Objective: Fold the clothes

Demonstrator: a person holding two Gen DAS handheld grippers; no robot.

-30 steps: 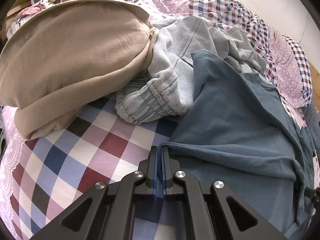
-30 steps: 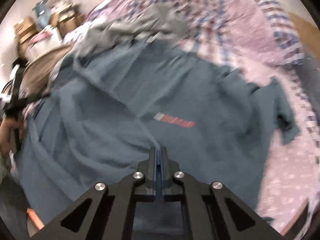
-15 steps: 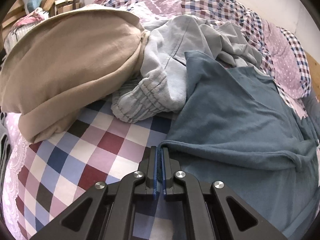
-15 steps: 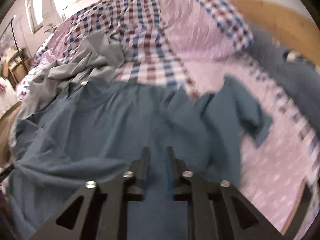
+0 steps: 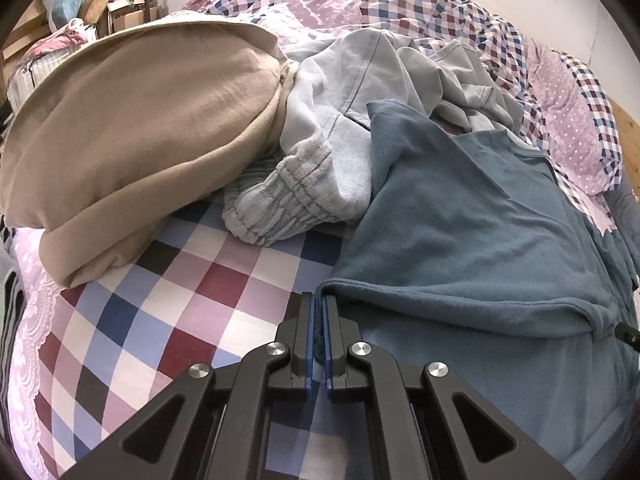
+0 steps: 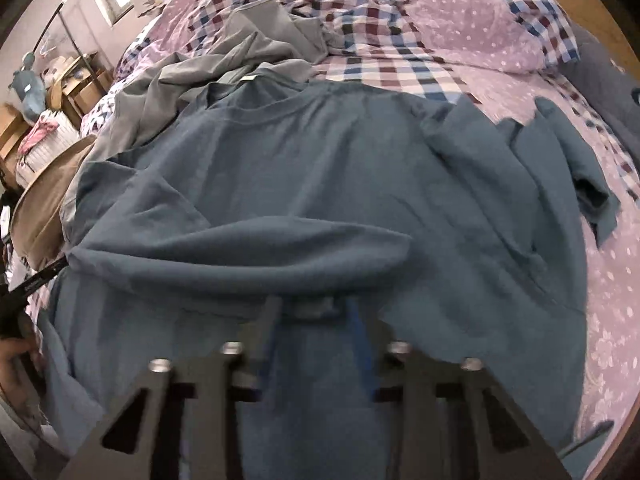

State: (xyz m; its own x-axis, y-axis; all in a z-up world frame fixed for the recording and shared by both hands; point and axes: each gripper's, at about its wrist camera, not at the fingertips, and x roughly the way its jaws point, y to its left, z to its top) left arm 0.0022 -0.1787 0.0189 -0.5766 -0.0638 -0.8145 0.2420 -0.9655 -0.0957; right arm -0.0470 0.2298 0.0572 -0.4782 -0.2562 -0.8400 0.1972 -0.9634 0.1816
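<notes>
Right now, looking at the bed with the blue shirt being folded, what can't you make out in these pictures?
- Right hand-held gripper: blurred in the right wrist view; jaws closing, whether the pads touch the shirt is unclear.
- Shirt front: hidden in both views, it faces the bed.
- Grey trousers: their far part is hidden under the shirt and the tan garment in the left wrist view.
- Shelf clutter: too small, top left.

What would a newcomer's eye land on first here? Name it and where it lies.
The large teal cotton T-shirt spread across the checked bedspread, its near hem folded over. The left gripper is shut on that fold's corner; the right gripper is closing around it. Left lies a bulky tan garment.
</notes>
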